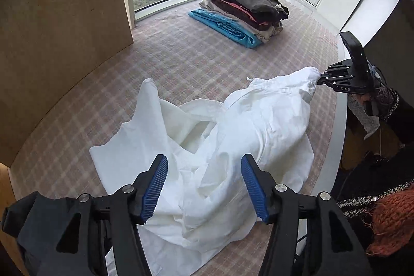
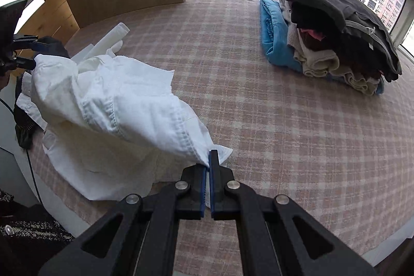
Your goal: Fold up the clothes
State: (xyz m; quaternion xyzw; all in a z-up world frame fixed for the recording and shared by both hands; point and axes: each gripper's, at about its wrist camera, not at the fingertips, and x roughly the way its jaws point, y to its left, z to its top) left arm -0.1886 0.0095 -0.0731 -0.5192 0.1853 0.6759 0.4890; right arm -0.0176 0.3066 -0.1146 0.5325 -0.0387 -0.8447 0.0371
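Note:
A crumpled white garment lies on the plaid-covered surface, with one end lifted to the right. My left gripper hovers over its near part with the blue pads standing wide apart and nothing pressed between them. My right gripper pinches the raised end of the cloth. In the right wrist view, the right gripper is shut on a hemmed corner of the white garment. The left gripper shows at the far left edge, beside the cloth's other end.
A stack of folded clothes, dark on top and blue at the bottom, sits at the back by the windows. A wooden board stands on the left. A person's sleeve and the surface's white edge are on the right.

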